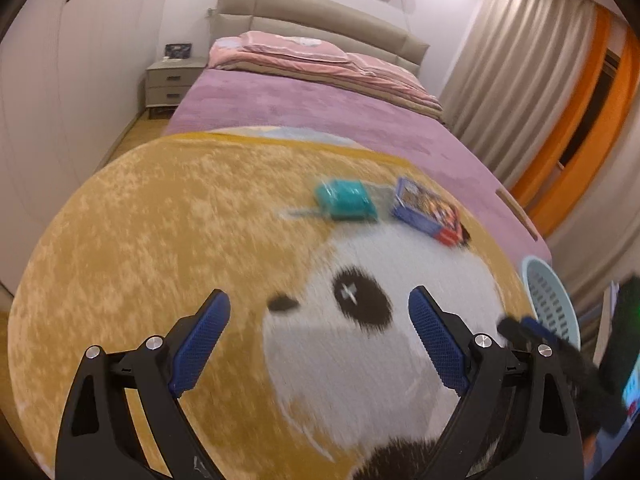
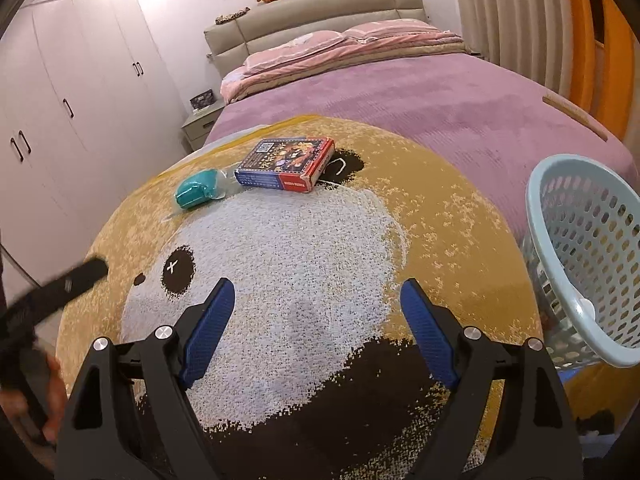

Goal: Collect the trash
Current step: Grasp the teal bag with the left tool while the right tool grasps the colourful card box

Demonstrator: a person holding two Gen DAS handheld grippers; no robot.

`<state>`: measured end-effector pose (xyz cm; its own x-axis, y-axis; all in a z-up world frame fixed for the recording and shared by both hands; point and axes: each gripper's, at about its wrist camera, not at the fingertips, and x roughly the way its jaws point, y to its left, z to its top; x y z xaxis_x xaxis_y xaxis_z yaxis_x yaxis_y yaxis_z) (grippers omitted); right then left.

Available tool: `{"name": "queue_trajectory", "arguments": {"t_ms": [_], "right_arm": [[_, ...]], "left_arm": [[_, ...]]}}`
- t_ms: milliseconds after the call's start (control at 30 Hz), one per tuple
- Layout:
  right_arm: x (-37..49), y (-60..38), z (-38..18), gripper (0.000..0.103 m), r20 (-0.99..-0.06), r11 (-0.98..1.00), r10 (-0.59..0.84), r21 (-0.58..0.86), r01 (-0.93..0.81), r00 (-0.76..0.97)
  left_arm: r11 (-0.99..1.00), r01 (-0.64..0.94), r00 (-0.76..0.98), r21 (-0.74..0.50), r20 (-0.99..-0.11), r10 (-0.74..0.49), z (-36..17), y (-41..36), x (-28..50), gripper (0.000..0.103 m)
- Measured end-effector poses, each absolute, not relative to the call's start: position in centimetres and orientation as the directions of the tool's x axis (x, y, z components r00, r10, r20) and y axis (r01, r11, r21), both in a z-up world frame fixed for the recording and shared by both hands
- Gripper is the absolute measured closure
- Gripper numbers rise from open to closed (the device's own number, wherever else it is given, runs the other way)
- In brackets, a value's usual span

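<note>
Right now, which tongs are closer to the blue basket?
Right. The right tongs hang open with the blue basket just beside them. The left tongs, also open, sit farther over, the right tongs between them and the basket.

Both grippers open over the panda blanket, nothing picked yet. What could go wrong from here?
1. The teal packet has a clear wrapper tail lying flat on the plush blanket; jaws may pinch pile or slip off film.
2. The card box lies flat and close beside the packet, perhaps touching; grabbing one may nudge the other.
3. The basket sits at the bed's right edge, tilted; a drop could miss or tip it.
</note>
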<state>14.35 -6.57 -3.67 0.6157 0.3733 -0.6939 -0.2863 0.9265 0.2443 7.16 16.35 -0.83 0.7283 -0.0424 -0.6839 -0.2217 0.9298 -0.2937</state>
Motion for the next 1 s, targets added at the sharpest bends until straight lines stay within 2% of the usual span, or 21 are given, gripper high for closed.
{"name": "queue_trajectory", "arguments": {"t_ms": [200, 300, 400, 533, 667, 767, 1000], "right_arm": [[14.2, -5.8, -3.7, 0.022, -0.7, 0.927, 0.366, 0.211, -0.311, 0.613], [14.2, -5.7, -3.7, 0.022, -0.702, 0.925, 0.369, 0.213, -0.314, 0.609], [14.3, -5.8, -3.8, 0.022, -0.704, 0.925, 0.371, 0.219, -0.312, 0.606], [14.4, -6.0, -3.8, 0.022, -0.705, 0.924, 0.374, 0.226, -0.309, 0.603], [14.4, -6.1, -3.9, 0.022, -0.706, 0.923, 0.376, 0.231, -0.307, 0.6], [14.5, -6.1, -3.8, 0.022, -0.708, 0.923, 0.376, 0.231, -0.307, 0.598], [14.6, -6.0, -3.9, 0.022, -0.71, 0.925, 0.371, 0.223, -0.309, 0.598]], "left_arm": [[0.897, -0.203, 0.718, -0.393, -0.683, -0.136, -1.1, 18.3, 12.3, 0.015], [0.936, -0.167, 0.736, -0.309, -0.671, -0.09, -0.6, 17.7, 15.2, 0.015], [0.972, -0.111, 0.717, -0.206, -0.694, -0.066, -1.1, 17.0, 18.6, 0.016], [0.972, -0.001, 0.667, -0.234, -0.724, -0.174, -2.7, 16.4, 21.0, 0.017], [0.969, 0.125, 0.611, -0.212, -0.753, -0.244, -3.8, 14.4, 20.2, 0.019], [0.977, 0.182, 0.602, -0.111, -0.773, -0.2, -3.9, 12.8, 19.1, 0.019], [0.99, 0.078, 0.636, -0.114, -0.759, -0.138, -4.2, 14.1, 21.2, 0.019]]}}
